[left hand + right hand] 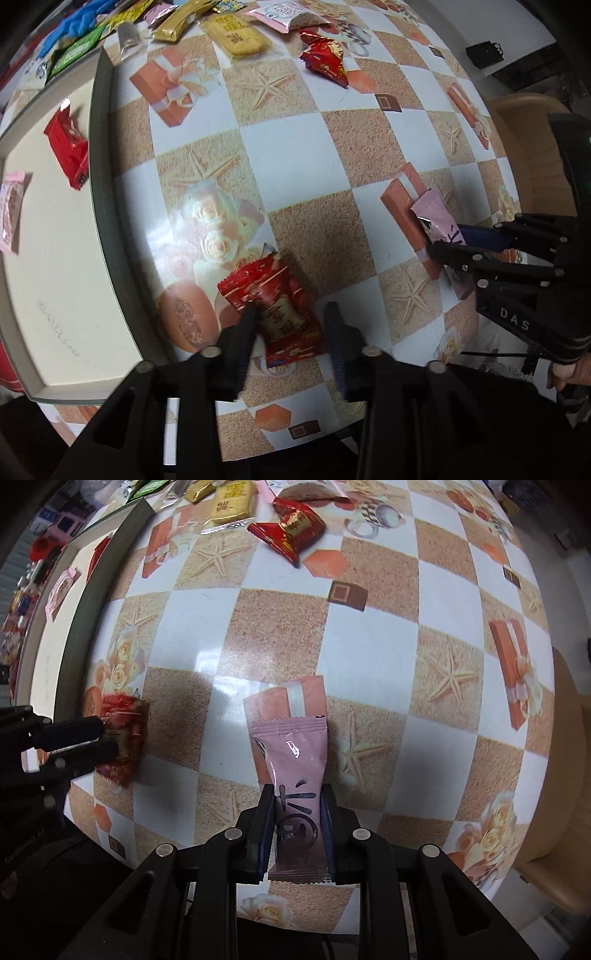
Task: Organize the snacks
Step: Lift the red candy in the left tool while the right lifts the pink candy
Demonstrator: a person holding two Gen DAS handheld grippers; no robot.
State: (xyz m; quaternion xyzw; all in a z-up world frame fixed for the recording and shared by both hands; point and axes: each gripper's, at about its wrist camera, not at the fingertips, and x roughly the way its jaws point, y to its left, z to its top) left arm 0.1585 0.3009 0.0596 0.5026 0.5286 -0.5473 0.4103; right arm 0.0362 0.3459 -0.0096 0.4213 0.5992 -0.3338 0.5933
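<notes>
My left gripper point(291, 314) is shut on a red snack packet point(273, 306) just above the checkered table; it also shows in the right wrist view point(122, 734). My right gripper point(299, 801) is shut on a pink snack packet point(295, 760), also seen in the left wrist view point(439, 221). A shallow cream tray point(99, 155) with a grey rim lies to the left and holds a red packet point(68, 144) and a pink packet point(11, 210). Loose snacks lie at the far edge: a yellow bar point(236, 33), a red packet point(325, 59), a pink packet point(284, 16).
More wrappers, gold point(181, 22) and green point(74, 51), and a blue glove point(77, 20) lie at the far left. A tan chair point(528, 147) stands beyond the table's right edge. The near table edge is just below both grippers.
</notes>
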